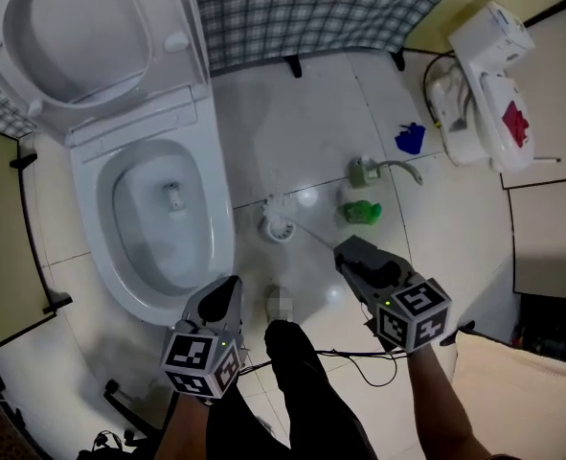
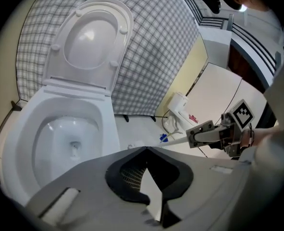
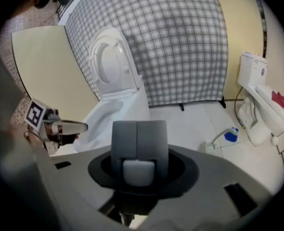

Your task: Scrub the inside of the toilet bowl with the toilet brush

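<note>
Toilet brush (image 1: 280,223): bristle head over floor tile (image 1: 302,113), just right of toilet bowl (image 1: 221,228) and outside it; cannot tell whether head touches floor. White handle slants from head to right gripper (image 1: 351,255), whose jaws clamp handle's end. Left gripper (image 1: 228,291) near bowl's front rim, jaws together, nothing between them. Lid (image 1: 81,27) raised. Green container (image 1: 362,212) just beyond brush, blue object (image 1: 410,139) farther off. Checked curtain (image 1: 311,8) behind toilet.
</note>
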{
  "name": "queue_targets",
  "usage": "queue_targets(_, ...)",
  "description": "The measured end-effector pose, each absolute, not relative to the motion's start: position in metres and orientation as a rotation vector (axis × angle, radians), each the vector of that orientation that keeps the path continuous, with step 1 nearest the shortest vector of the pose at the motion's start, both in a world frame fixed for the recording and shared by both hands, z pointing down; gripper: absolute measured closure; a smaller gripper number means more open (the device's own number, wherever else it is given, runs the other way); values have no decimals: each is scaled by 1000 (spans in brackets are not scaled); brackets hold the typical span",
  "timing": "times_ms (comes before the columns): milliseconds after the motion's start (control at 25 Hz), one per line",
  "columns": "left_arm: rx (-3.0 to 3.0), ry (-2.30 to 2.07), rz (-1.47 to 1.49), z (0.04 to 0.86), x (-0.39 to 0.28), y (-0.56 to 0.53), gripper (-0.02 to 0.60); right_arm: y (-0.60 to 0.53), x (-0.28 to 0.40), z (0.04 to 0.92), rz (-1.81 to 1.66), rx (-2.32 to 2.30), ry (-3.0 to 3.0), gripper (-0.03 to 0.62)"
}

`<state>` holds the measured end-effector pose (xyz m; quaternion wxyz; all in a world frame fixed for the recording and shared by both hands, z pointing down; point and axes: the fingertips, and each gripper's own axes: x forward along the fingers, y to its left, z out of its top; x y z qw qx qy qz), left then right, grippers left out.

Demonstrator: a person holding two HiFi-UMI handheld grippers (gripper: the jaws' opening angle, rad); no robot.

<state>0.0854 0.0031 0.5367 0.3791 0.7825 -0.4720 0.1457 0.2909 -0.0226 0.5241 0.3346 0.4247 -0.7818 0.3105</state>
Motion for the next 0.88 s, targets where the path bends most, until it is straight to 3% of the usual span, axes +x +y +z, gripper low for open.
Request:
queue_targets(400, 1995, -1103, 383, 562, 124, 17, 574, -10, 279, 658, 649, 871, -1810, 416)
queue_targets(880, 1920, -1104, 327, 583, 129, 34, 574, -42, 262, 728, 640, 801, -1705, 416)
